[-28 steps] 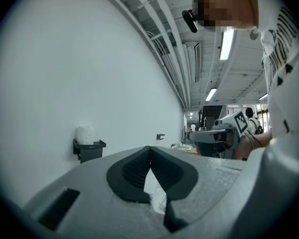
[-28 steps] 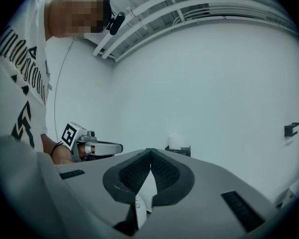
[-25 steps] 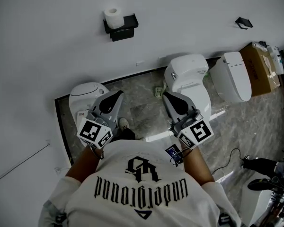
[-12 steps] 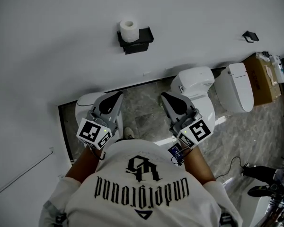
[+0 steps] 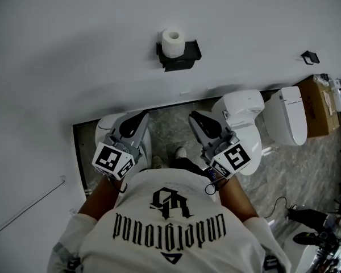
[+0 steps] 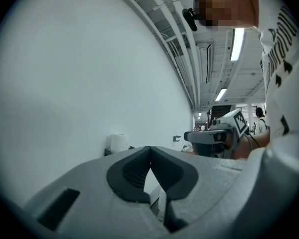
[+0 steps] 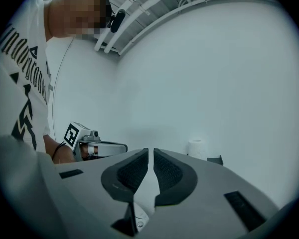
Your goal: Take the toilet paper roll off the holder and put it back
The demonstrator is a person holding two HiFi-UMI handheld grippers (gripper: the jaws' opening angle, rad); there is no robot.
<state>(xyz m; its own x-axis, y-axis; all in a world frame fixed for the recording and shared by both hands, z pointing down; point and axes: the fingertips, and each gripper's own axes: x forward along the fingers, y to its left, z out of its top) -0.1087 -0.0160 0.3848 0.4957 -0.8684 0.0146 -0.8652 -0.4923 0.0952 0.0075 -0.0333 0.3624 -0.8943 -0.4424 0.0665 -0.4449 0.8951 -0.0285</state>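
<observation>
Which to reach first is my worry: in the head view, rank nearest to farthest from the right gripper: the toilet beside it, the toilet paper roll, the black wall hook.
1. Toilet, beside the right gripper.
2. Toilet paper roll, on the wall ahead.
3. Black wall hook, far right.

Toilet paper roll (image 5: 173, 41) and holder (image 5: 182, 57) nearer, further right in head view.

A bathroom mock-up in an industrial hall: 3 toilets (image 5: 243, 124) along a white wall (image 5: 74, 50), exposed ceiling pipes (image 6: 189, 59)
</observation>
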